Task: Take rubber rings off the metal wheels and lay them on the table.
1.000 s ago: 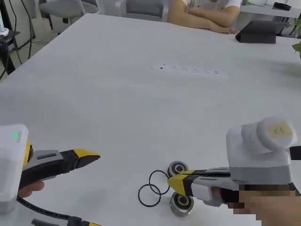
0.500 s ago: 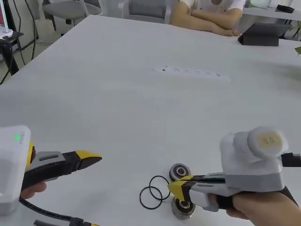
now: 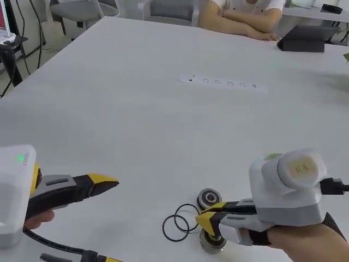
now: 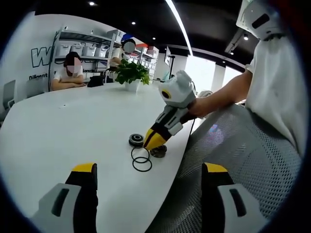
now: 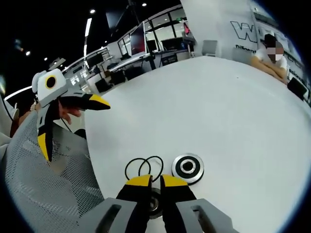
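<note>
Two black rubber rings (image 3: 178,221) lie overlapping on the white table (image 3: 163,120), also seen as rings (image 5: 142,167) in the right gripper view. A metal wheel (image 3: 208,197) lies flat just right of them. My right gripper (image 3: 205,218) hovers with its yellow jaws together over a second wheel (image 3: 212,240), which is partly hidden under it. From its own camera the right gripper (image 5: 156,180) shows nothing between its tips, with that wheel (image 5: 154,201) below and the other wheel (image 5: 188,167) to the right. My left gripper (image 3: 104,219) is held open at the left, apart from everything; the left gripper (image 4: 149,170) faces the rings (image 4: 141,158).
A white power strip (image 3: 222,83) lies in the middle of the table. A person's folded arms (image 3: 240,22) rest on the far edge beside a dark box (image 3: 302,39). Chairs (image 3: 76,10) stand beyond the far left corner. A potted plant (image 4: 129,75) sits on the table.
The right gripper has sunk slightly and rolled a little over the near wheel. Rings, wheels and the left gripper stay where they were; the head camera shifted a bit.
</note>
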Demonstrator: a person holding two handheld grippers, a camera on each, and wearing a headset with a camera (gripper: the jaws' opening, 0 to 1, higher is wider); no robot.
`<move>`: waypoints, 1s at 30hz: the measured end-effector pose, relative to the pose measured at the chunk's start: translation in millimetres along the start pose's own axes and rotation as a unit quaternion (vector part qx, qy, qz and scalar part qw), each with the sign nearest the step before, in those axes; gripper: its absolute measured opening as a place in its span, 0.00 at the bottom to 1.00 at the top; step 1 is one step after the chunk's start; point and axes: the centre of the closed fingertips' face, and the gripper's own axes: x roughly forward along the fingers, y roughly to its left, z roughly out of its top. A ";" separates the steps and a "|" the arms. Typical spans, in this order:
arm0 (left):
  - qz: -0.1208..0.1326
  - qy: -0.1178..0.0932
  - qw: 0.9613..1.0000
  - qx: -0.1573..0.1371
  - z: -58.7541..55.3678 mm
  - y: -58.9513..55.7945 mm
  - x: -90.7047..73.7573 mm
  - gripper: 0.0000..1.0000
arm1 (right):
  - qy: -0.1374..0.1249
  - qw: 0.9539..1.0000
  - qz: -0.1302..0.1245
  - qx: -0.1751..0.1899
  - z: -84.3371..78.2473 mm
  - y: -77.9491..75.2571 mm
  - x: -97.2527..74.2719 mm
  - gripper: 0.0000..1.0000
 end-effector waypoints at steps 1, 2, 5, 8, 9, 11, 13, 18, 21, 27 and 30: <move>0.001 0.000 1.000 -0.001 -0.1 0.3 0.0 0.86 | 0.002 1.000 -0.003 -0.005 -0.6 -0.8 -0.2 0.04; 0.001 0.000 1.000 -0.001 -0.1 0.5 -0.1 0.86 | 0.004 1.000 -0.006 -0.009 -1.0 -1.6 -0.3 0.04; 0.001 0.000 1.000 -0.001 -0.1 0.6 0.0 0.86 | 0.004 1.000 -0.009 -0.014 -1.0 -3.1 -0.7 0.04; 0.002 0.002 1.000 0.000 -0.6 0.9 -0.1 0.86 | -0.001 1.000 -0.013 -0.014 1.8 -5.0 -3.1 0.04; 0.002 0.001 1.000 0.000 -0.4 0.8 -0.1 0.86 | -0.003 1.000 -0.014 -0.014 3.2 -5.8 -4.0 0.04; 0.002 0.001 1.000 -0.001 -0.2 0.7 -0.1 0.86 | -0.012 1.000 -0.015 -0.012 7.8 -7.4 -6.8 0.04; 0.001 0.002 1.000 0.000 -0.8 0.4 0.1 0.86 | -0.020 1.000 -0.015 -0.009 11.6 -9.3 -9.1 0.05; -0.001 0.010 1.000 0.007 -2.5 0.3 0.3 0.87 | -0.038 0.999 -0.027 -0.009 20.0 -17.5 -16.3 0.06; -0.002 -0.001 1.000 0.002 1.8 0.6 -0.3 0.88 | -0.049 0.998 -0.031 -0.003 24.2 -23.3 -20.9 0.07; -0.007 0.005 1.000 0.013 6.8 1.5 -2.9 0.88 | -0.066 0.997 -0.039 0.009 26.5 -36.9 -29.2 0.08; -0.010 0.006 1.000 0.024 16.8 4.6 -4.9 0.88 | -0.068 0.997 -0.040 0.017 25.3 -42.4 -31.8 0.09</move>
